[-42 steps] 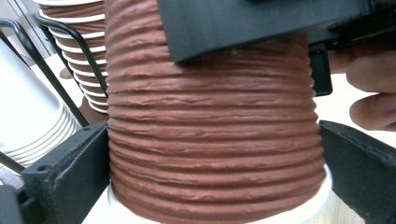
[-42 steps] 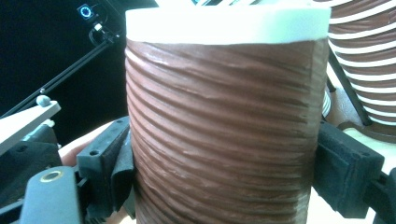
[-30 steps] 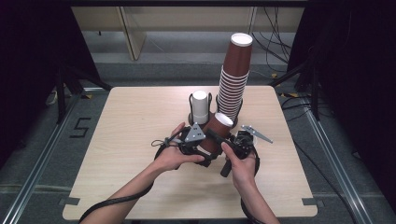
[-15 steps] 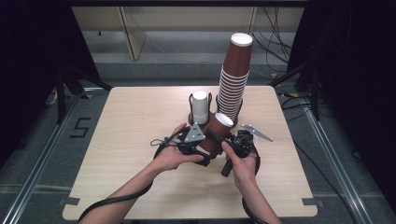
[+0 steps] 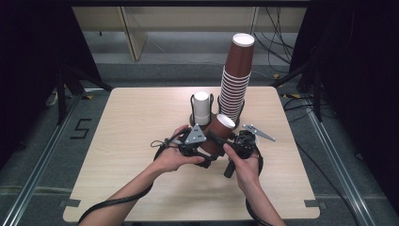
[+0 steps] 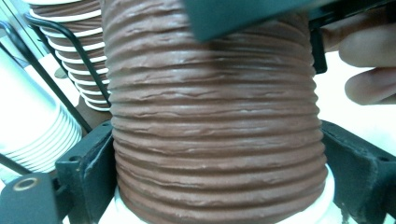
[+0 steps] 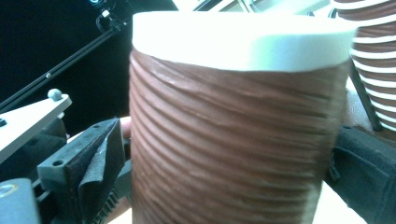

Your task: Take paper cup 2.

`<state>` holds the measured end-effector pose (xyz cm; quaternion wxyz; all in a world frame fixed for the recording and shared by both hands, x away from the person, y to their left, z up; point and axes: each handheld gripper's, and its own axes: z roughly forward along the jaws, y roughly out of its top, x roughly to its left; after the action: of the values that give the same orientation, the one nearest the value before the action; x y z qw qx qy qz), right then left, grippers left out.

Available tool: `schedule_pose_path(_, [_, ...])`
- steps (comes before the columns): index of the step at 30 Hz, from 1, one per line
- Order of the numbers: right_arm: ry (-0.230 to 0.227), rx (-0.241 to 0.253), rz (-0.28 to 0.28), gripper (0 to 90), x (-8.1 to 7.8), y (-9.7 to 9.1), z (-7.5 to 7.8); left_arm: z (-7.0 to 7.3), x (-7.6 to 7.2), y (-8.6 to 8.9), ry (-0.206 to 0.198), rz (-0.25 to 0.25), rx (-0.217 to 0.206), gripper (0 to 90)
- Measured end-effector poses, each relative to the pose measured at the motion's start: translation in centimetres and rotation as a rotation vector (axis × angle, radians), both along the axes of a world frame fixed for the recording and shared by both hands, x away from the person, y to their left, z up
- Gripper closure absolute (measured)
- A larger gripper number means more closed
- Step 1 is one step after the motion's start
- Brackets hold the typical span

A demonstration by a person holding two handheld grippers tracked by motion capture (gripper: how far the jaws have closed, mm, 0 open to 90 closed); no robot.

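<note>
High view: we hold a ribbed brown paper cup, white-rimmed and tilted, above the wooden table. Our left claw has just tightened onto it; our right claw, just widening, flanks it loosely.

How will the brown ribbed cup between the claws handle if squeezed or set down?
The cup looks like thin paper, so probably light and crushable under a hard squeeze. Its ribbed wall should resist slipping. Tall with a narrow base, it may tip if bumped.
</note>
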<state>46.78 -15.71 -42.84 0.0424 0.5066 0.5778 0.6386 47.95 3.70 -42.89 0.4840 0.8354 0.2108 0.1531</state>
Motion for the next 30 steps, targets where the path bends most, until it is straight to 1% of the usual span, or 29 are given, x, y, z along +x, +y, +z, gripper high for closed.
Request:
schedule_pose_path(1, [-0.007,-0.015,-0.003,4.1,0.0,0.0,0.0,0.0,0.0,0.1,-0.003,0.001,-0.006,9.3])
schedule_pose_path(2, [-0.008,-0.02,0.001,4.1,0.0,-0.1,0.0,0.0,0.1,0.2,0.003,0.003,0.001,9.3])
schedule_pose_path(3, [-0.014,-0.02,0.015,4.1,-0.1,-0.2,0.0,0.0,0.1,0.2,-0.001,0.002,-0.008,9.3])
schedule_pose_path(4, [-0.014,-0.024,0.017,4.1,-0.1,-0.2,0.1,0.0,0.1,0.4,-0.003,0.006,-0.009,9.3])
schedule_pose_path(5, [-0.019,-0.028,0.026,4.1,-0.2,-0.3,0.1,0.1,0.1,0.5,0.001,0.003,0.004,9.3])
schedule_pose_path(6, [-0.018,-0.032,0.026,4.1,-0.2,-0.3,0.1,0.1,0.1,0.6,-0.004,0.004,-0.003,9.3])
schedule_pose_path(7, [-0.029,-0.039,0.029,4.1,-0.2,-0.5,0.1,0.1,0.2,0.7,-0.002,0.004,0.003,9.3])
schedule_pose_path(8, [-0.023,-0.039,0.032,4.1,-0.3,-0.5,0.2,0.2,0.2,0.9,-0.001,0.008,0.009,9.3])
schedule_pose_path(10, [-0.034,-0.051,0.044,4.1,-0.5,-0.7,0.4,0.2,0.2,1.0,-0.003,0.01,0.01,9.3])
schedule_pose_path(11, [-0.047,-0.06,0.052,4.1,-0.5,-0.9,0.4,0.3,0.2,1.1,-0.003,0.011,0.009,9.2])
schedule_pose_path(12, [-0.043,-0.057,0.055,4.1,-0.6,-0.9,0.6,0.3,0.3,1.2,-0.003,0.013,0.01,9.3])
schedule_pose_path(13, [-0.026,-0.049,0.061,4.1,-0.8,-0.9,0.8,0.3,0.3,1.3,-0.003,0.013,0.01,9.3])
schedule_pose_path(14, [-0.051,-0.067,0.072,4.1,-0.7,-1.1,0.8,0.3,0.3,1.4,-0.005,0.016,0.013,9.3])
schedule_pose_path(15, [-0.057,-0.075,0.071,4.1,-0.7,-1.2,0.9,0.3,0.3,1.5,-0.011,0.017,0.006,9.3])
schedule_pose_path(16, [-0.064,-0.084,0.08,4.1,-0.8,-1.3,0.9,0.4,0.3,1.7,-0.007,0.016,0.015,9.2])
schedule_pose_path(17, [-0.073,-0.099,0.084,4.1,-0.9,-1.4,1.0,0.4,0.4,1.8,-0.012,0.008,0.024,9.2])
schedule_pose_path(18, [-0.07,-0.108,0.095,4.1,-0.9,-1.6,1.0,0.4,0.3,1.9,-0.009,0.016,0.017,9.2])
schedule_pose_path(19, [-0.071,-0.113,0.105,4.1,-1.0,-1.7,1.0,0.4,0.4,2.1,-0.004,0.014,0.028,9.2])
schedule_pose_path(20, [-0.081,-0.133,0.112,4.1,-1.0,-1.8,1.0,0.4,0.4,2.2,-0.01,0.015,0.025,9.2])
schedule_pose_path(21, [-0.085,-0.15,0.123,4.2,-1.0,-1.9,0.9,0.4,0.4,2.3,-0.005,0.016,0.028,9.1])
schedule_pose_path(22, [-0.083,-0.164,0.134,4.2,-1.1,-2.0,0.9,0.4,0.4,2.4,-0.008,0.022,0.026,9.2])
schedule_pose_path(23, [-0.082,-0.172,0.148,4.3,-1.2,-2.1,0.9,0.5,0.4,2.7,-0.006,0.014,0.048,9.1])
schedule_pose_path(24, [-0.093,-0.194,0.156,4.4,-1.1,-2.2,0.8,0.4,0.4,2.7,-0.005,0.02,0.039,9.1])
schedule_pose_path(25, [-0.093,-0.206,0.165,4.7,-1.2,-2.2,0.7,0.4,0.4,2.8,-0.009,0.016,0.042,9.1])
schedule_pose_path(26, [-0.107,-0.219,0.18,4.7,-1.2,-2.3,0.6,0.4,0.4,2.9,-0.008,0.018,0.042,9.1])
schedule_pose_path(27, [-0.103,-0.244,0.183,4.8,-1.2,-2.4,0.6,0.4,0.4,3.1,-0.008,0.011,0.046,9.1])
schedule_pose_path(28, [-0.103,-0.251,0.201,5.3,-1.2,-2.4,0.5,0.5,0.4,3.3,-0.015,0.003,0.071,9.1])
schedule_pose_path(29, [-0.11,-0.268,0.216,5.3,-1.2,-2.5,0.4,0.4,0.3,3.3,-0.012,0.002,0.06,9.1])
schedule_pose_path(30, [-0.112,-0.287,0.231,5.7,-1.2,-2.5,0.4,0.5,0.3,3.5,-0.017,-0.004,0.087,9.1])
